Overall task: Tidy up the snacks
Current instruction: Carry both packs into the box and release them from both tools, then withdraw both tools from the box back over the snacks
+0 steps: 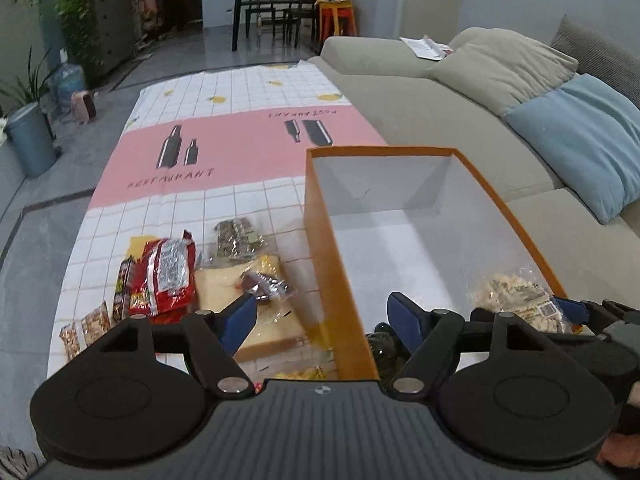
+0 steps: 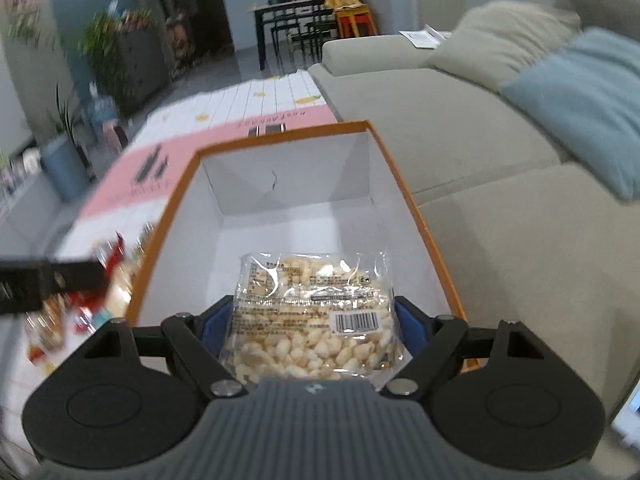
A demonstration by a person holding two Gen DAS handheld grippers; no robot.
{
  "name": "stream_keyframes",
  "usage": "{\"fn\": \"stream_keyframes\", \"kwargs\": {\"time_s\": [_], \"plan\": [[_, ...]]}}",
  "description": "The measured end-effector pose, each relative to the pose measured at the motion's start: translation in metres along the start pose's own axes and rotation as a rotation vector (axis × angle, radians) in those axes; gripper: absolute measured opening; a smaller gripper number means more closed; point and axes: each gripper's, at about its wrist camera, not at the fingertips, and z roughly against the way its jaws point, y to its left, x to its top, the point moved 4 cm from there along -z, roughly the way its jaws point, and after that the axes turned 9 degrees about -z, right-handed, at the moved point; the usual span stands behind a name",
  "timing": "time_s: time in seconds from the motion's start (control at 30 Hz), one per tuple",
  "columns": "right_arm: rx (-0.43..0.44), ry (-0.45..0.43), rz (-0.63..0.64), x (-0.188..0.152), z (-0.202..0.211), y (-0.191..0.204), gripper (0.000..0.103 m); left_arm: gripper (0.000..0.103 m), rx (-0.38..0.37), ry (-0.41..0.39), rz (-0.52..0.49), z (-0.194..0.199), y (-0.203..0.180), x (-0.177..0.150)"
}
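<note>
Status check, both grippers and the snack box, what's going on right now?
Left gripper open, empty, straddling the orange box wall. Right gripper holds the puffed-snack bag over the box. Other snacks on the cloth. Nothing blocking.

Floor mat (image 1: 248, 92): orange box (image 1: 340, 280), red packet (image 1: 168, 276), bread bag (image 1: 224, 292) on it.

One orange box (image 1: 344, 280); one puffed-rice pack (image 2: 312, 312); one red packet (image 1: 166, 276); two cushions (image 1: 576, 136).

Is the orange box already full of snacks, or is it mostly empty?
Mostly empty. The orange box shows a bare white floor; only the clear puffed snack bag is over it, between the right tool's fingers.
</note>
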Motion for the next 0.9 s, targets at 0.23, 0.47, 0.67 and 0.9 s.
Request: {"fn": "stream_keyframes", "kwargs": {"time_s": [0.23,0.47,0.67,0.9], "plan": [[-0.135,0.105,0.105,-0.011,-0.03,-0.001,0.081,0.087,0.005,0.01,-0.006,-0.002,0.002,-0.004],[-0.227,0.123,0.151,-0.011,-0.044,-0.005,0.083,0.087,0.006,0.026,-0.012,-0.004,0.001,-0.005],[-0.261,0.133,0.163,-0.012,-0.044,-0.003,0.091,0.087,-0.049,0.004,0.01,-0.001,0.001,-0.005],[-0.249,0.142,0.169,-0.013,-0.042,-0.005,0.091,0.087,-0.067,-0.02,-0.009,0.007,-0.004,-0.003]]}}
